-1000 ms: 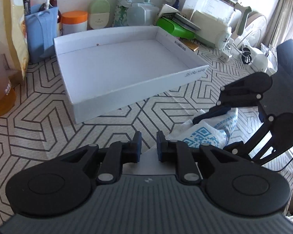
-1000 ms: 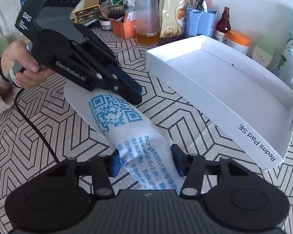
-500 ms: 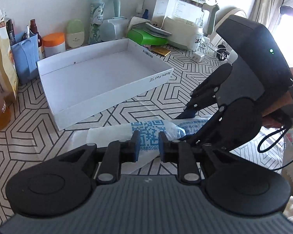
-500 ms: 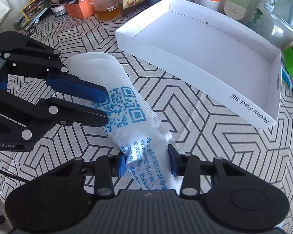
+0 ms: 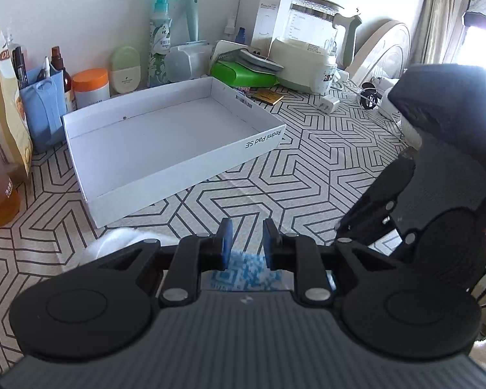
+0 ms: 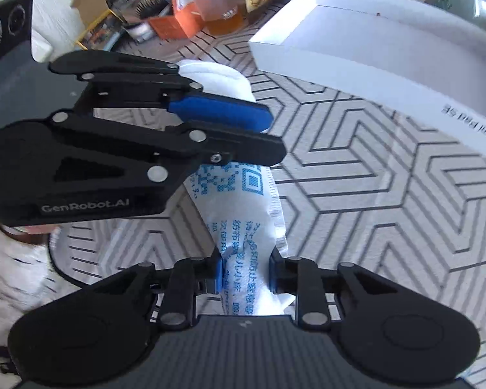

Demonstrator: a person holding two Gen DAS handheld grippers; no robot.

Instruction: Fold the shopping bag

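Note:
The shopping bag [image 6: 243, 214] is white with blue print and a QR code, rolled into a long strip on the patterned tablecloth. My right gripper [image 6: 244, 272] is shut on its near end. My left gripper [image 5: 244, 243] hovers over the bag's middle with its jaws slightly apart and empty; the QR print [image 5: 243, 272] shows under its fingers. In the right wrist view the left gripper [image 6: 252, 133] crosses above the bag from the left. The bag's far white end [image 6: 217, 74] lies beyond it.
A shallow white box lid [image 5: 165, 136] marked Redmi Pad SE lies just beyond the bag. Bottles, a blue pouch [image 5: 42, 107], a kettle [image 5: 307, 55] and a fan crowd the table's back edge. The right gripper's body [image 5: 437, 194] fills the right side.
My left gripper has moved forward over the bag's middle, so the QR print now sits under its fingers. My right gripper has kept its hold and drawn the bag nearer.

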